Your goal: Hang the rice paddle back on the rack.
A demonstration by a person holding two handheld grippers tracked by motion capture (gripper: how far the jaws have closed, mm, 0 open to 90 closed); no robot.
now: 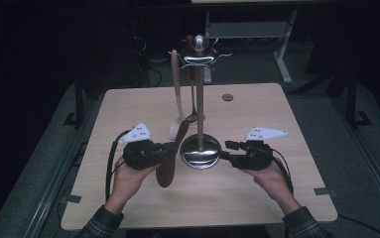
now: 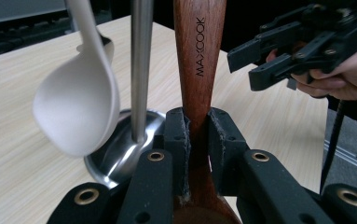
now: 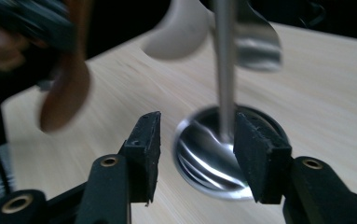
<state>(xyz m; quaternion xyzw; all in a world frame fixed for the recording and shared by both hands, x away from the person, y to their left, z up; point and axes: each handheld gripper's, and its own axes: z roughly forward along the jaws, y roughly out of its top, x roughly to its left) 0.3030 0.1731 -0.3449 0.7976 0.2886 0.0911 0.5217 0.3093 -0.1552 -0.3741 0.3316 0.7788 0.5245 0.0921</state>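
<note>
A steel utensil stand point(image 1: 200, 99) rises from a round base point(image 1: 200, 152) at the table's middle. A white spoon point(image 1: 176, 94) and a metal spoon point(image 1: 193, 117) hang from its top. My left gripper point(image 1: 168, 147) is shut on a brown wooden spoon point(image 1: 172, 153), held tilted just left of the base. In the left gripper view the pads clamp the handle point(image 2: 198, 70) marked MAXCOOK, with the white spoon's bowl point(image 2: 78, 102) and the pole point(image 2: 140, 65) beside it. My right gripper point(image 1: 227, 151) stands open right of the base, its jaws point(image 3: 192, 154) spread in front of the pole point(image 3: 224, 70).
The light wooden table point(image 1: 257, 188) has a small round grommet point(image 1: 227, 97) at the back. A white desk frame point(image 1: 282, 44) stands on the dark floor behind. Bare tabletop lies in front of and to both sides of the stand.
</note>
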